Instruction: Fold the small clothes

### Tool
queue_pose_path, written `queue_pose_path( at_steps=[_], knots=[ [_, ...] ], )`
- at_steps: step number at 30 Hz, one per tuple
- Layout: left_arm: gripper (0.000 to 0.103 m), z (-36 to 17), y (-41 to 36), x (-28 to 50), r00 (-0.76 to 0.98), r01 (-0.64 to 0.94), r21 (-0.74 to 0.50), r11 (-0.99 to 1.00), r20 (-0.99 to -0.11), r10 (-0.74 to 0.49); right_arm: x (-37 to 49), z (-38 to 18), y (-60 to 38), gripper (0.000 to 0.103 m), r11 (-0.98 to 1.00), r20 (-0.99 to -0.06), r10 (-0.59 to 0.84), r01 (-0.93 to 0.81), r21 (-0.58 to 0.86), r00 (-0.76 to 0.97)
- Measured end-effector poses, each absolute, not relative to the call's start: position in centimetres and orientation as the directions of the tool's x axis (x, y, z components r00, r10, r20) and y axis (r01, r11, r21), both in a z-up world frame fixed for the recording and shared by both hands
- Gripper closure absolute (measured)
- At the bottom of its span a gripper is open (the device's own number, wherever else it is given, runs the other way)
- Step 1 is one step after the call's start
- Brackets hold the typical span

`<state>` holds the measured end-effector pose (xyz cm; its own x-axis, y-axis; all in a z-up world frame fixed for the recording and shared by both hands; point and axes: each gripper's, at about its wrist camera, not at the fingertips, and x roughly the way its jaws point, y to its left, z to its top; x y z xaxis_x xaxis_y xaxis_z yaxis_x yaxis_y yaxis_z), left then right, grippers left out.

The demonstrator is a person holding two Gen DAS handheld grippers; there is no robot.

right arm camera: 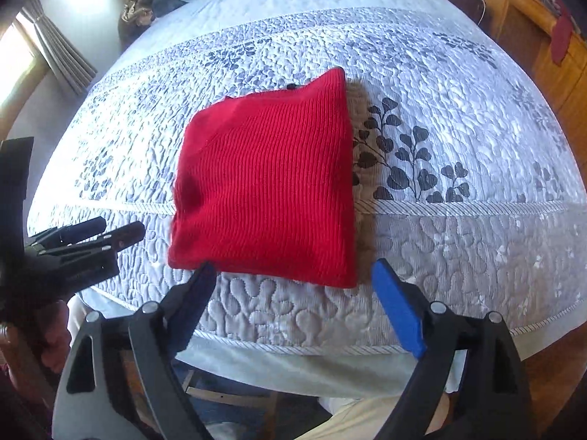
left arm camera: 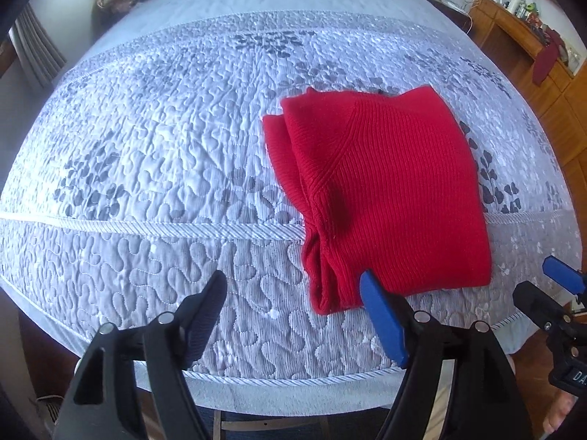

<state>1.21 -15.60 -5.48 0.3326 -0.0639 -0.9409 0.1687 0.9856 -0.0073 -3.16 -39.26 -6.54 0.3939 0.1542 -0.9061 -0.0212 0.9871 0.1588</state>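
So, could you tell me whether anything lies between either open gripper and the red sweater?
Nothing visible does. The left gripper and right gripper both hang open just short of the folded red sweater, with only bare quilt between.

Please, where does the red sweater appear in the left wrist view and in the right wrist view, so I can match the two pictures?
Left wrist view: the sweater lies right of center, folded, its near edge just beyond the right fingertip.
Right wrist view: the sweater lies near the center, a little left, above the open fingers.
Shared landmark: the corded seam across the quilt passes under the sweater in both views.
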Motion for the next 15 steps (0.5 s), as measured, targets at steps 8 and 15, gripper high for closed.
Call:
queue_pose_path(
  at_steps=[8, 15],
  knots=[
    [0.027, -4.8, -15.8, 0.3, 0.344, 0.174, 0.007, 0.985, -0.938, -0.054, -3.5, -6.2, -38.7, 0.015, 0.984, -0.905, 0.172, -0.018, 0.179, 0.389],
    [0.027, -4.5, -16.2, -0.2, 0.349, 0.18, 0.016, 0.984, -0.936, -0.048, -3.5, -6.1, -38.4, 0.014, 0.982, -0.904, 0.183, -0.019, 0.19, 0.386]
  ],
)
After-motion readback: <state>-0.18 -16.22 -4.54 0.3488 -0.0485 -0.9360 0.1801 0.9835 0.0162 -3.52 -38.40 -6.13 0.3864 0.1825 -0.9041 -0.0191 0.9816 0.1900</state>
